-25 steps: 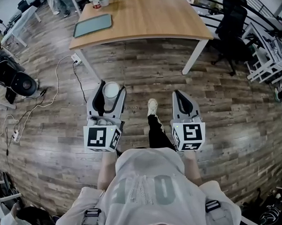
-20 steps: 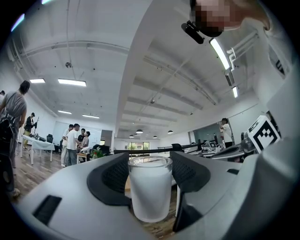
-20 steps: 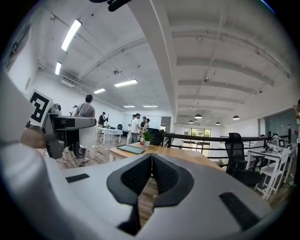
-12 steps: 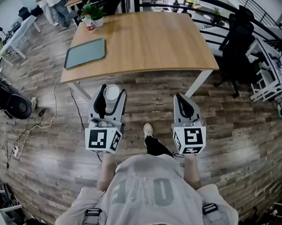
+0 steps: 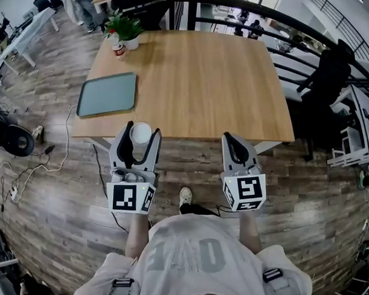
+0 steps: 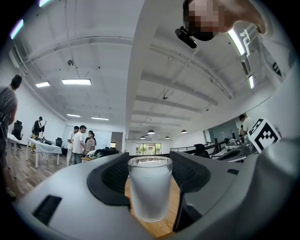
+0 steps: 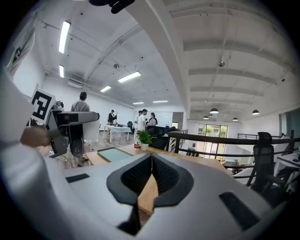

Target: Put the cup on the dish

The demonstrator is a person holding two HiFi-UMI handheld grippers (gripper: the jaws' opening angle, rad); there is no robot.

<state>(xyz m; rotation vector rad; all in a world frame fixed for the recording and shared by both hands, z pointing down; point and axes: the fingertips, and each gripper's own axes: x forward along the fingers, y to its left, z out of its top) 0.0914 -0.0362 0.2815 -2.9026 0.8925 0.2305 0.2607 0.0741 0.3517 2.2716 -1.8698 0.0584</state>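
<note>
A frosted glass cup [image 5: 140, 133] stands upright between the jaws of my left gripper [image 5: 143, 129], which is shut on it; in the left gripper view the cup [image 6: 149, 190] fills the gap of the gripper [image 6: 149, 163]. My right gripper [image 5: 228, 137] is shut with nothing in it, its jaws meeting in the right gripper view [image 7: 151, 157]. Both are held over the floor just short of the near edge of the wooden table [image 5: 200, 83]. A green flat tray-like dish [image 5: 107, 94] lies on the table's left part, also visible in the right gripper view [image 7: 114, 154].
A potted plant [image 5: 123, 25] and a small red container [image 5: 119, 50] stand at the table's far left corner. A black railing [image 5: 258, 17] runs behind the table and an office chair [image 5: 327, 78] stands at its right. A cable [image 5: 58, 160] trails on the floor at left. People stand far off.
The table has come nearer as the person walked towards it; both grippers now reach its near edge. The cup stays held in the left gripper and the right gripper stays shut.
</note>
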